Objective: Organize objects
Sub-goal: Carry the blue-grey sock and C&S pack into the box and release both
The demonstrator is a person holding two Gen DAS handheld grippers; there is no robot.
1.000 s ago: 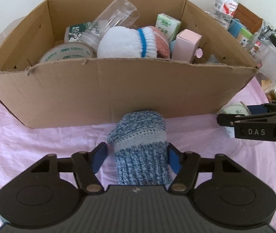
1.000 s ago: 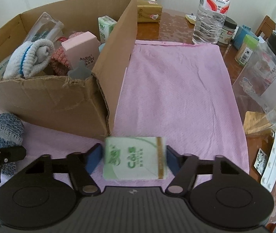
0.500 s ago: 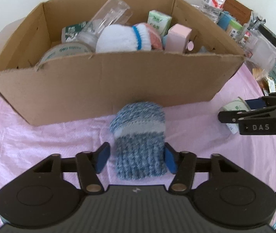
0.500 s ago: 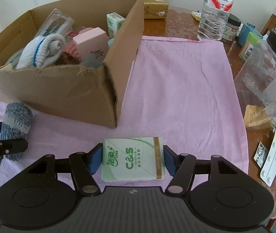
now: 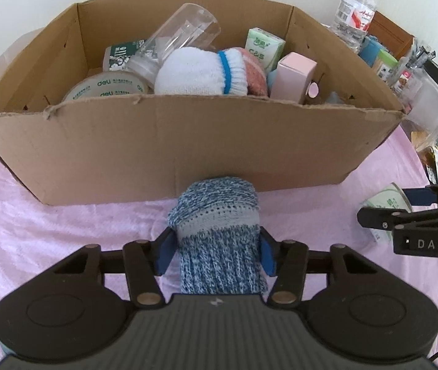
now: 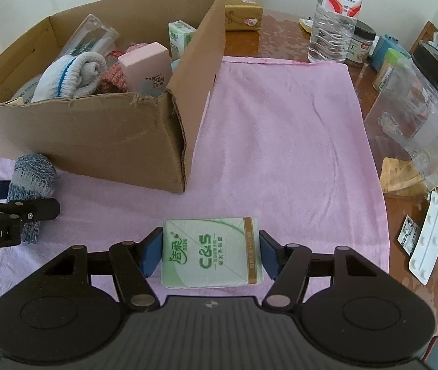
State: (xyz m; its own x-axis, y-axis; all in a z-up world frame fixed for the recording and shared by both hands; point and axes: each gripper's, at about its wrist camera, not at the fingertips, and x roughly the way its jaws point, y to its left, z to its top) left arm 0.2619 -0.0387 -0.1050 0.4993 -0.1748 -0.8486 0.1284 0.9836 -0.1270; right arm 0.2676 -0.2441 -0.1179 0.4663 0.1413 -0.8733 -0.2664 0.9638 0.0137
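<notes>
My left gripper [image 5: 216, 246] is shut on a rolled blue knit sock [image 5: 219, 225] in front of the near wall of a cardboard box [image 5: 172, 145]; the sock also shows in the right wrist view [image 6: 31, 182]. My right gripper [image 6: 209, 249] is shut on a green C&S tissue pack [image 6: 209, 252] above the pink cloth [image 6: 280, 123], to the right of the box [image 6: 95, 135]. The box holds a white sock [image 5: 200, 74], a clear glass, tape rolls, a pink carton and another tissue pack.
Right of the cloth stand a water bottle [image 6: 336, 15], jars, a clear plastic container [image 6: 419, 114] and small items on the wooden table. A yellow tissue pack [image 6: 243, 17] lies behind the box. A chair back stands at the far side.
Both grippers have drawn back a little from the box and risen, each still holding its object. The tissue pack is now sharp rather than blurred.
</notes>
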